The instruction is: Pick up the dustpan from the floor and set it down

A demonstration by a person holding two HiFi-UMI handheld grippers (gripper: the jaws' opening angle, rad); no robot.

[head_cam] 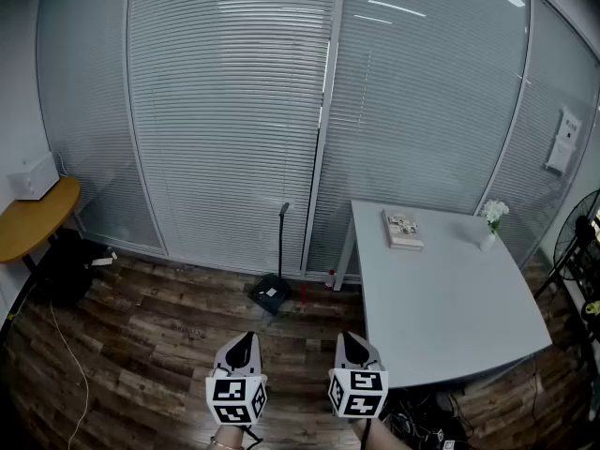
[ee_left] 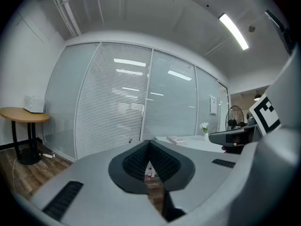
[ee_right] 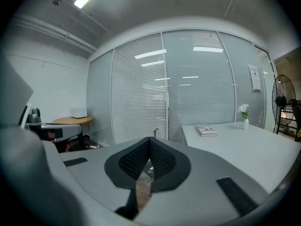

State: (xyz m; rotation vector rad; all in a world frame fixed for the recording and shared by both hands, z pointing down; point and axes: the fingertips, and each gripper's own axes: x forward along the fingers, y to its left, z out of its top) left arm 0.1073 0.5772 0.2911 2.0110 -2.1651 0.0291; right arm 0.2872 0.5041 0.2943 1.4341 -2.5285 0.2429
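With the left gripper (head_cam: 241, 343) and right gripper (head_cam: 352, 342) both pressed together, empty and well short of the dustpan (head_cam: 270, 294) on the floor (head_cam: 159, 336) near the table (head_cam: 450, 298)'s far leg, advance one, spread its jaws, then pinch the upright handle (head_cam: 283, 242) squarely.

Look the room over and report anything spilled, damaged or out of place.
Nothing looks spilled or broken. The dustpan stands on the floor by the glass wall, handle upright, and a small red container sits by the table leg.
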